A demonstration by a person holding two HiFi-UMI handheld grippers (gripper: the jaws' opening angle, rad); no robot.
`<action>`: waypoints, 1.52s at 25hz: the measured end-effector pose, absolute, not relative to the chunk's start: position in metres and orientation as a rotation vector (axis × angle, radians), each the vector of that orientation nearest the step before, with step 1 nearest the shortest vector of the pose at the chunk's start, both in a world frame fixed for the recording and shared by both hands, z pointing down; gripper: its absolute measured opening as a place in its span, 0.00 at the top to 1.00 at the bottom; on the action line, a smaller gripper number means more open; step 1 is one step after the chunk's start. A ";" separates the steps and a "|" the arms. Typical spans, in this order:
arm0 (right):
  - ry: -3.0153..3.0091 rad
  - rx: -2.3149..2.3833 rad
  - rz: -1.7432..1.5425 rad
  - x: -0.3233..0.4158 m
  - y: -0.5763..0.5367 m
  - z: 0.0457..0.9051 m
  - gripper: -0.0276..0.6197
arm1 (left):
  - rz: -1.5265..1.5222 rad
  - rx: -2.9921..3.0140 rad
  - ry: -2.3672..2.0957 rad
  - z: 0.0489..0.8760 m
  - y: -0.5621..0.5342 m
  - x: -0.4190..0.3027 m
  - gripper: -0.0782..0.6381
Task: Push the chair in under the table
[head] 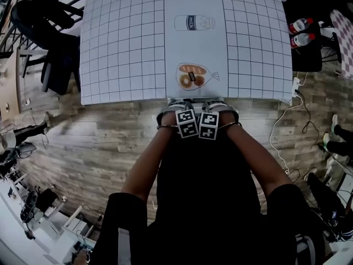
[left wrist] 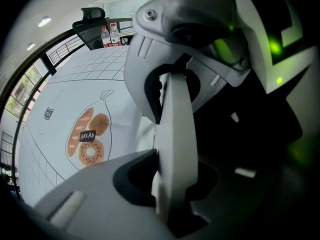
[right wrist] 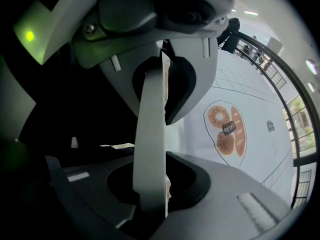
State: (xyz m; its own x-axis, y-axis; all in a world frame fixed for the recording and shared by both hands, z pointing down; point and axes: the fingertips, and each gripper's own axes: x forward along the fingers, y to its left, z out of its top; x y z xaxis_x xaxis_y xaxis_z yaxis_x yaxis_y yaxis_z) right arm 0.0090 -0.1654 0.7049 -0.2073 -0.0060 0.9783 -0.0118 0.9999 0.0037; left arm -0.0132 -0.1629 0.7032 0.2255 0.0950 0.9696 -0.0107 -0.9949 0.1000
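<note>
Head view: your left gripper [head: 186, 115] and right gripper [head: 209, 116] sit side by side at the table's [head: 127, 65] near edge; the dark chair [head: 201, 167] seems to lie at 6 o'clock from them, table at 12, neither hand nearer. Left gripper view: fingers [left wrist: 175, 114] pressed together, tip contact hidden; right gripper view: likewise, chair lost in blackness.

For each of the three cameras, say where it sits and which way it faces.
Head view: on the person's head, looking steeply down at the table; forearms, left gripper and right gripper show.
Left gripper view: rides the left gripper, looking along its jaws, closed on a pale strip; table at left.
Right gripper view: rides the right gripper, likewise; table at right.
Shared: all show the bread drawing.
</note>
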 end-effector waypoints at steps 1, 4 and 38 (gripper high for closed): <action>-1.779 0.015 0.002 0.009 -0.168 0.706 0.84 | 1.903 2.392 0.079 0.704 -0.165 -0.014 0.77; -1.777 0.018 -0.005 0.010 -0.174 0.709 0.84 | 1.904 2.392 0.071 0.707 -0.171 -0.013 0.77; -1.778 0.055 0.011 0.000 -0.209 0.717 0.84 | 1.900 2.401 0.091 0.716 -0.206 -0.022 0.76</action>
State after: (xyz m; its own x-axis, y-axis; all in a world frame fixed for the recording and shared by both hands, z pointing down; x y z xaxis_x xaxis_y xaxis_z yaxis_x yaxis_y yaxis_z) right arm 0.0004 -0.2090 0.7174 -0.2050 -0.0309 0.9783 -0.0435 0.9988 0.0224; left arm -0.0219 -0.2063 0.7161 0.2302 0.0947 0.9685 -0.0021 -0.9952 0.0978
